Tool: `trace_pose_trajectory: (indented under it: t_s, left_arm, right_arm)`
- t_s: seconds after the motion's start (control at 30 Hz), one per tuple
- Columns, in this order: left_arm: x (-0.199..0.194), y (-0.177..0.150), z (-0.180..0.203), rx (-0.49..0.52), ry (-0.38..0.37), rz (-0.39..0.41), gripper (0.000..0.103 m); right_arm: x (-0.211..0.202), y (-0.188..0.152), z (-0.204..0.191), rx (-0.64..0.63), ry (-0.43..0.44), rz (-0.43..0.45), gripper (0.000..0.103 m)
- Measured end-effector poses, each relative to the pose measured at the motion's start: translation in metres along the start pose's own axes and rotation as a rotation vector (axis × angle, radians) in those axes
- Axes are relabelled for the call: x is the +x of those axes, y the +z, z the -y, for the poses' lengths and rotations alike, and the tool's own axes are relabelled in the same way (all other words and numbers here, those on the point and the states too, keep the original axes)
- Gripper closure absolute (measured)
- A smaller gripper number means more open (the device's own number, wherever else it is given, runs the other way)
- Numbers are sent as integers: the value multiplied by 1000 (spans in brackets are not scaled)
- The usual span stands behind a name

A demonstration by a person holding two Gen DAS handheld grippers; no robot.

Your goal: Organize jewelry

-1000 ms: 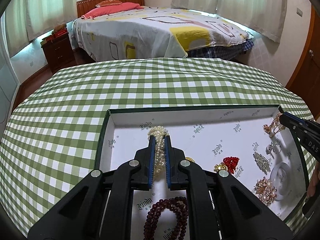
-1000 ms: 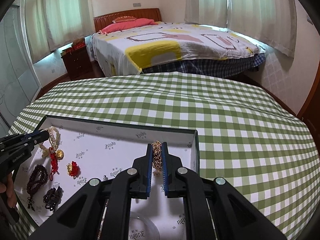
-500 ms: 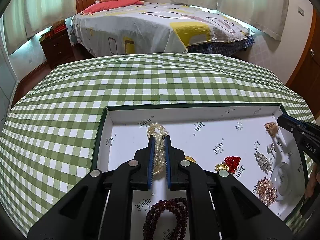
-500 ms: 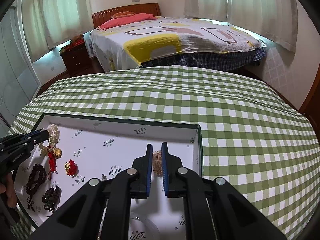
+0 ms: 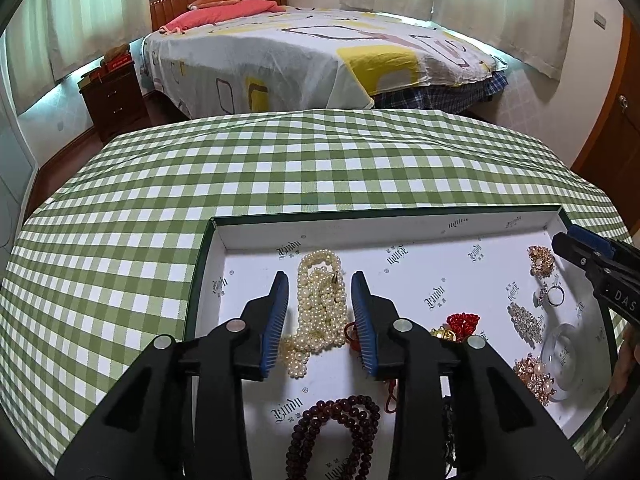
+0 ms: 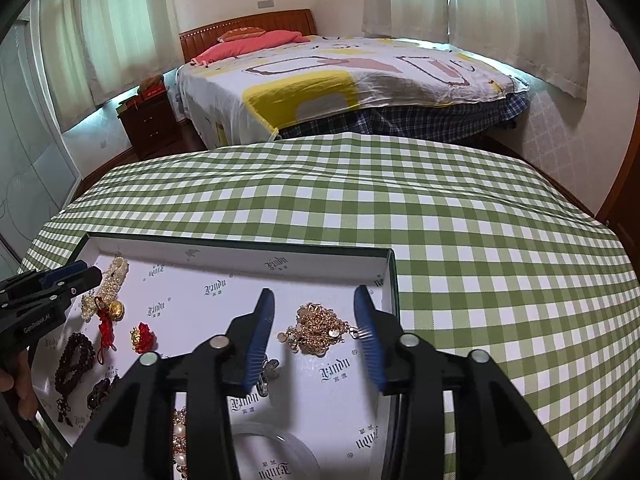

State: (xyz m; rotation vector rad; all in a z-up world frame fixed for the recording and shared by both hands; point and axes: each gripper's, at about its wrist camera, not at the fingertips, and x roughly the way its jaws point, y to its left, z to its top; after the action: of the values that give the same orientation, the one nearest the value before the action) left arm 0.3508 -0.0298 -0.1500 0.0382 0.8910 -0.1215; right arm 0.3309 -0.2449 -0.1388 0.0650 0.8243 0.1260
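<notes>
The left gripper (image 5: 319,312) is opening, its pads clear of the pearls (image 5: 322,304) lying between them in the tray (image 5: 400,226). The right gripper (image 6: 315,330) is opening too, the gold chain (image 6: 318,328) loose between its pads near the tray's right wall. Only the left view shows the ring (image 5: 555,295) and rhinestone piece (image 5: 525,322). The dark beads (image 5: 334,432) run off the frame's bottom edge.

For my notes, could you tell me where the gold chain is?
The gold chain lies in the tray's far right corner, loose between the right gripper's opening fingers.
</notes>
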Motion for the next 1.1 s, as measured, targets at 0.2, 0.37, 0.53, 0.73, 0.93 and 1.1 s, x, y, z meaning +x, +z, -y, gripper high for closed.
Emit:
trace_pose_trajectory:
  t_s: [0.2, 0.37, 0.53, 0.73, 0.93, 1.1]
  left_arm:
    - [-8, 0, 1, 5, 9, 40, 42]
    - [-16, -2, 4, 24, 17, 73, 27]
    - [-25, 0, 9, 43, 37, 116, 14]
    - [-34, -1, 12, 38, 47, 141, 12]
    - [-45, -8, 9, 23, 62, 162, 10]
    - [-56, -14, 11, 19, 70, 171, 9]
  right_arm:
    - [-3, -1, -1, -2, -8, 18, 40]
    - [-8, -1, -1, -2, -14, 38, 27]
    - [-14, -2, 0, 3, -25, 62, 19]
    - [-22, -4, 1, 2, -46, 84, 19]
    - [-29, -9, -3, -7, -79, 92, 19]
    - [-35, -16, -4, -10, -101, 104, 18]
